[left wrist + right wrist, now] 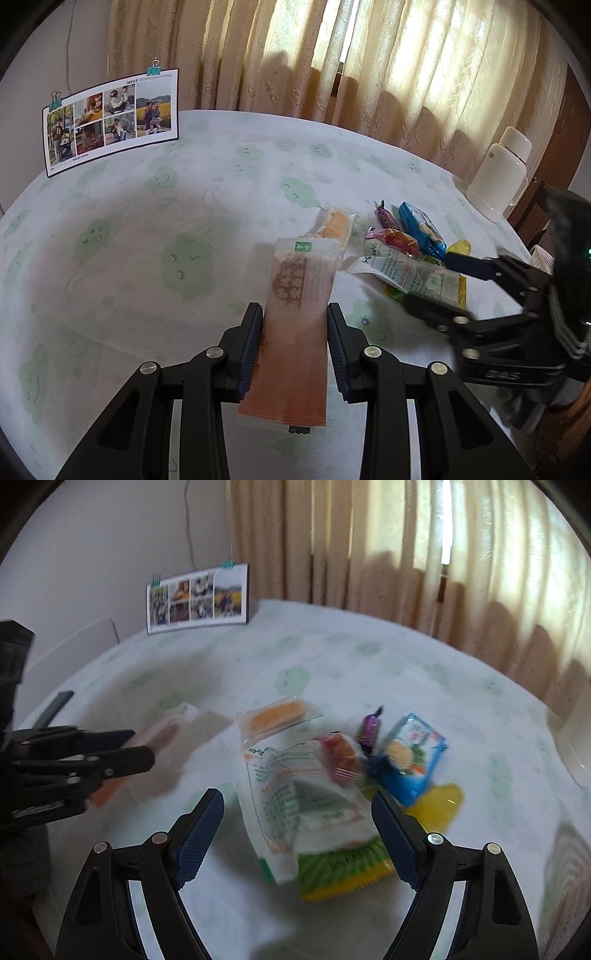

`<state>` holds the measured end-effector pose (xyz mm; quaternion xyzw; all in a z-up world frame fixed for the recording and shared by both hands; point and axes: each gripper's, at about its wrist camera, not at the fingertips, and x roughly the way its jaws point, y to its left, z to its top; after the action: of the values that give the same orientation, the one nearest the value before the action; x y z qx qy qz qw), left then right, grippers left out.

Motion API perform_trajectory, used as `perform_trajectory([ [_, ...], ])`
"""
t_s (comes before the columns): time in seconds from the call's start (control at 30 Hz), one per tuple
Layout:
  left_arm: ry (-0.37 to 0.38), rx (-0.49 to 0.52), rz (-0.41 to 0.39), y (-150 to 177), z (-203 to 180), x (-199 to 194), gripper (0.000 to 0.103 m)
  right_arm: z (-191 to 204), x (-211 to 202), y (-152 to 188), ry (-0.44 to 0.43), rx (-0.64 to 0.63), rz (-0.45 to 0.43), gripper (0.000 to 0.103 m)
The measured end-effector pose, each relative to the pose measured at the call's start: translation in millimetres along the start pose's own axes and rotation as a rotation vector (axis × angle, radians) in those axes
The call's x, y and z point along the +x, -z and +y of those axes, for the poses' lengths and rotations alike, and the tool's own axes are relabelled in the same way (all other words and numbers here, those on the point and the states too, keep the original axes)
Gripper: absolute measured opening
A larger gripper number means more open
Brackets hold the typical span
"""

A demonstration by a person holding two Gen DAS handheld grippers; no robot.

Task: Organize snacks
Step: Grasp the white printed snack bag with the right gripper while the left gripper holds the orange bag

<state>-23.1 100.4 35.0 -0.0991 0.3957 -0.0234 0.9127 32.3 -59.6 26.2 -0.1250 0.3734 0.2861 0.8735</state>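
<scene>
A round table (pixel 155 229) with a white cloth and green cloud faces fills the middle of both views. Tan curtains (pixel 332 59) hang along the top. A photo card (pixel 110 118) stands at the upper left of the left view, and a white bottle (pixel 498 170) stands at the right edge.

The snack pile (pixel 332 775) sits in the middle of the right view. On top lies a big white bag (pixel 295 794), with a green and yellow pack (pixel 343 867) under it, a blue pack (pixel 413 760) to the right, and small candies (pixel 369 727) above.

The left gripper (pixel 291 347) is at the bottom middle of its view, closed on a long orange packet (pixel 295 332) and lifting it off the table. The right gripper (pixel 297 830) is spread wide around the white bag, not squeezing yet.

The orange packet is thin and slippery, so it may slide out if it tips. The right claw might also pinch two packs at once, because they lie stacked.
</scene>
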Motion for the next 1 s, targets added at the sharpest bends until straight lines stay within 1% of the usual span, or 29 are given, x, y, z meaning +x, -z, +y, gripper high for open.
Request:
perform_trajectory([
  [0.17, 0.005, -0.002, 0.010, 0.3, 0.3, 1.6, 0.031, -5.6, 28.4, -13.8, 0.011, -0.004, 0.068, 0.082],
  [0.33, 0.009, 0.000, 0.014, 0.6, -0.4, 1.8, 0.031, -7.8, 42.3, -18.8, 0.034, 0.004, 0.092, 0.082],
  [0.37, 0.011, 0.000, 0.015, 0.6, -0.5, 1.7, 0.031, -7.3, 42.7, -18.8, 0.041, 0.007, 0.090, 0.081],
  [0.43, 0.013, -0.001, 0.017, 0.7, 0.0, 2.2, 0.031, -6.8, 42.1, -18.8, 0.064, 0.008, 0.087, 0.073],
  [0.47, 0.014, -0.001, 0.018, 0.5, 0.2, 2.5, 0.032, -6.2, 42.2, -19.0, 0.079, 0.005, 0.086, 0.066],
  [0.53, 0.015, -0.001, 0.020, 0.5, 0.4, 3.0, 0.032, -7.1, 40.1, -18.5, 0.071, 0.017, 0.077, 0.060],
  [0.57, 0.016, -0.001, 0.021, 0.5, 0.2, 3.2, 0.032, -7.1, 38.3, -18.1, 0.059, 0.025, 0.073, 0.052],
  [0.77, 0.015, -0.001, 0.021, 0.3, 0.3, 3.3, 0.032, 0.4, 26.4, -10.4, 0.048, 0.039, 0.047, 0.046],
  [1.0, 0.015, 0.003, 0.017, 2.3, -0.6, 3.6, 0.032, -1.8, -2.8, -1.7, -0.023, 0.121, -0.016, 0.043],
])
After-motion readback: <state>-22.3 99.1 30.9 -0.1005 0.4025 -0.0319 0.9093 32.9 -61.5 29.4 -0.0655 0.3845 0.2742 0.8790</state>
